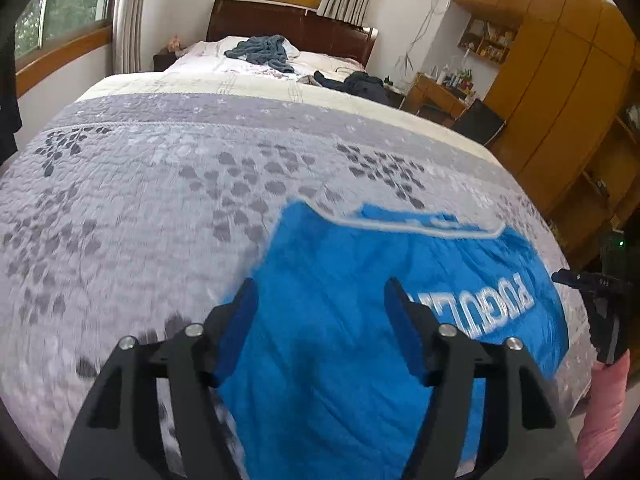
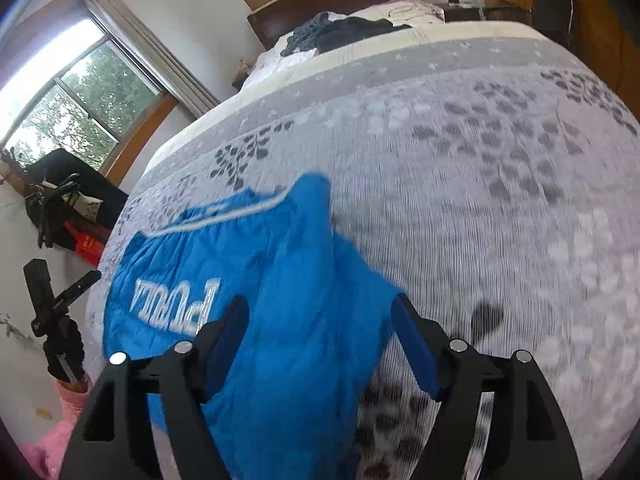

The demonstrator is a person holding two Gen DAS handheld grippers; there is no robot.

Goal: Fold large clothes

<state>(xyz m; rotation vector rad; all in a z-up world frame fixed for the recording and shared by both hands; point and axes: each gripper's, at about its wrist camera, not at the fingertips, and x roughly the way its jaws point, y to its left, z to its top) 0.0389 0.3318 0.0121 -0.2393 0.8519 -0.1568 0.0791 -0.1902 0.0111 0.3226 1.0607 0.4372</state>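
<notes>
Progress looks abt halfway imo: bright blue padded jacket with white lettering already doubled over, lying under/between both grippers' fingers. Left gripper and right gripper spread wide, gripping nothing. More folds prob left.

White capital letters stood on the blue garment, seen upside down from both wrist views. In the right wrist view they read roughly "PUGULA"; in the left wrist view the blurred print could not be read with certainty.
</notes>
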